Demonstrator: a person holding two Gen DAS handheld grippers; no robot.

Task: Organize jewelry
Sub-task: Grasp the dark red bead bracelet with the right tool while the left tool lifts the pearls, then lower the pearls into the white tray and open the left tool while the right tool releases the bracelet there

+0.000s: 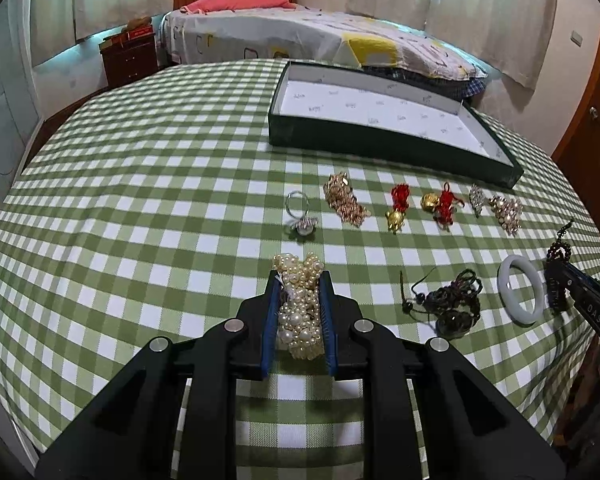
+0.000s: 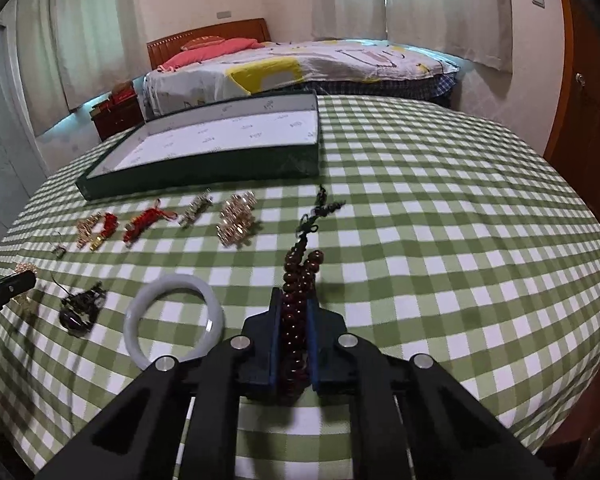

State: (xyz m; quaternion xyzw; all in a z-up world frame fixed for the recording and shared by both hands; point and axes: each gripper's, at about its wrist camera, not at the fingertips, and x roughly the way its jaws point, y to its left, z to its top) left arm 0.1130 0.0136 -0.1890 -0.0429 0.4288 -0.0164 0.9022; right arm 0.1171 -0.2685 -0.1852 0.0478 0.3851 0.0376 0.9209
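Left gripper: jaws drawn in tight, blue pads pressed on either side of a pearl bracelet, whose beads bulge out past the fingertips.

Right gripper: jaws closed on a dark red bead bracelet; its loop and black tassel trail forward beyond the tips onto the green checked tablecloth.

Ahead of the left jaws, near: a silver ring with a stone cluster. Ahead and to their right, in a row: a gold chain bracelet, two red-and-gold charms, a small crystal piece and a gold cluster piece.

Right of the left jaws: a dark corded pendant, then a white jade bangle. The bangle lies just left of the right jaws, apart from them.

Far ahead of both: an open green tray with a white lining, nothing in it. None of the jewellery is in the tray.
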